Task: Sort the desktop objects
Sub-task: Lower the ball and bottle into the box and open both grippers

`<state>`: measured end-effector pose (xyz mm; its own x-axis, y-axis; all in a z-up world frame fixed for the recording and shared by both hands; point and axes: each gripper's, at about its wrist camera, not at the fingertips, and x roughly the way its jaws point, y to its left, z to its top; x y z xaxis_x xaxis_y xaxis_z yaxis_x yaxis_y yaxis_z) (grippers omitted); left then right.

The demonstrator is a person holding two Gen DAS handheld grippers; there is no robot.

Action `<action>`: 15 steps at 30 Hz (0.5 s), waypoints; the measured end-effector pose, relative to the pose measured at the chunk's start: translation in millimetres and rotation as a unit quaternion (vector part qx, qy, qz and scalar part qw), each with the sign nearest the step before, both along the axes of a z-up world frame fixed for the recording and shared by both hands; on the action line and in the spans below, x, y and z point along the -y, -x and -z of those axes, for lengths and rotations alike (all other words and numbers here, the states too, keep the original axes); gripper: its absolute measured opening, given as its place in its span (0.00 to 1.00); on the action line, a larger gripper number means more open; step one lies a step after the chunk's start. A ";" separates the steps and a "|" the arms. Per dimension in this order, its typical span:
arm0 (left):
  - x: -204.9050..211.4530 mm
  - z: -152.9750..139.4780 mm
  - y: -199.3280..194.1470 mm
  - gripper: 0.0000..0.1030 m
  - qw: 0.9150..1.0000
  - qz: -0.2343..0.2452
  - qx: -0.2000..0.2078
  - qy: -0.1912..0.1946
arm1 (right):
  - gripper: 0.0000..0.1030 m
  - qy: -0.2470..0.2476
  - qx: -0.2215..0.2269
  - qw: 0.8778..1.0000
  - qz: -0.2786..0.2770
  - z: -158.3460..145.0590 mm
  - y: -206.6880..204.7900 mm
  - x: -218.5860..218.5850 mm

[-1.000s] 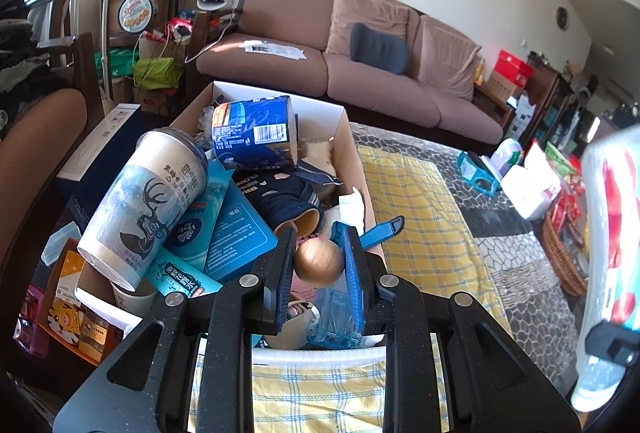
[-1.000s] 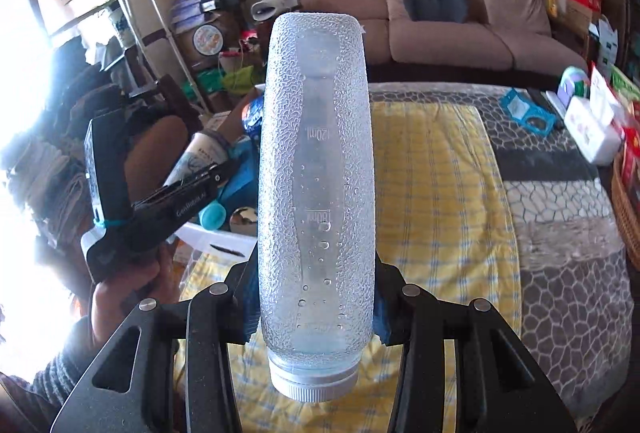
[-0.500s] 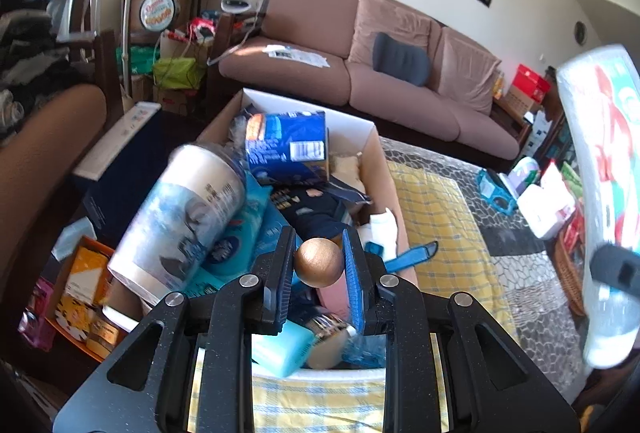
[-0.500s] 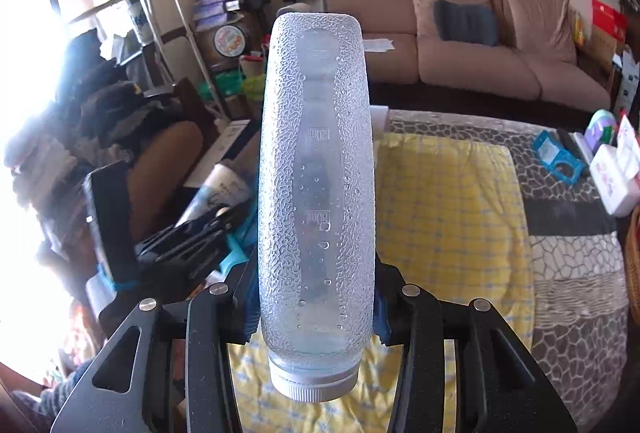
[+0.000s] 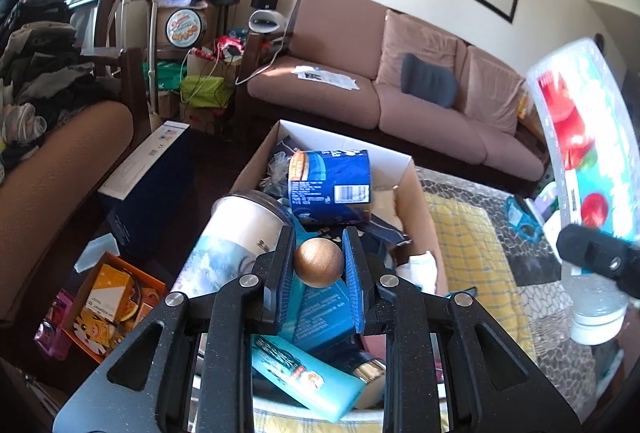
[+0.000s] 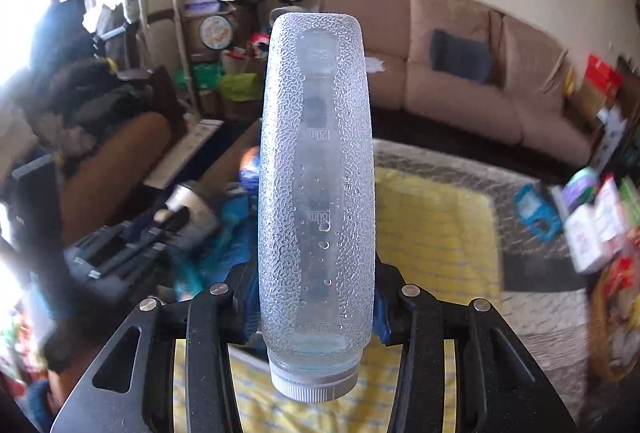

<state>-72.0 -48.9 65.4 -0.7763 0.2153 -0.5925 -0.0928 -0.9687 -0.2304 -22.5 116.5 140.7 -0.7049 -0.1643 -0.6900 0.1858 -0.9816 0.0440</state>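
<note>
A small bronze ball [image 5: 319,262] is pinched in the left gripper [image 5: 319,265], directly above the crowded cardboard box [image 5: 412,169]; of the two, this gripper is judged nearer the box. The box holds a paper cup [image 5: 232,237], a blue can [image 5: 330,187] and teal packets [image 5: 304,381]. A textured clear bottle [image 6: 316,201] is clamped cap-down in the right gripper [image 6: 316,309], long axis along the fingers, over the yellow checked cloth [image 6: 436,229] beside the box.

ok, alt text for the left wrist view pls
The left gripper is shut on a small bronze ball above a cardboard box crammed with packages and a tumbler. At right, a clear bottle hangs cap-down; sofa behind.
</note>
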 end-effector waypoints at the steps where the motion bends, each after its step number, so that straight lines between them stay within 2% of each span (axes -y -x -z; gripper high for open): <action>1: 0.4 0.2 3.0 0.21 1.000 0.001 0.000 0.003 | 0.42 0.009 0.002 1.000 -0.002 -0.3 4.2 0.8; 3: 1.1 1.4 9.0 0.21 1.000 0.001 0.003 0.004 | 0.42 -0.028 -0.005 1.000 0.009 0.5 11.3 7.5; 5: 3.4 4.3 17.0 0.21 1.000 -0.002 0.010 -0.001 | 0.42 0.008 0.005 1.000 -0.002 1.3 22.2 6.0; 6: 4.4 6.0 19.9 0.21 1.000 -0.002 0.015 -0.005 | 0.42 -0.004 0.003 1.000 0.003 1.7 27.7 9.1; 8: 6.0 11.9 28.9 0.21 0.999 -0.010 0.032 0.000 | 0.42 -0.070 -0.025 0.997 0.037 1.1 33.6 17.6; 10: 9.8 18.7 37.5 0.21 0.999 -0.020 0.045 -0.003 | 0.42 -0.178 -0.081 0.978 0.079 -1.5 31.5 34.2; 11: 11.0 21.5 41.4 0.21 0.999 -0.016 0.051 -0.010 | 0.42 -0.181 -0.084 0.977 0.070 -1.8 33.5 37.8; 13: 10.9 25.9 47.8 0.21 0.998 -0.009 0.057 -0.019 | 0.42 -0.105 -0.055 0.992 0.040 0.6 46.2 34.3; 15: 7.2 31.1 54.1 0.21 0.998 -0.003 0.065 -0.011 | 0.42 -0.136 -0.054 0.988 0.047 9.7 59.9 42.6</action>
<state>-126.1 -56.1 34.3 -0.6949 0.2239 -0.6833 -0.0545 -0.9640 -0.2604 -82.4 73.9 131.0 -0.7797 0.0872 -0.6201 0.0820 -0.9675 -0.2392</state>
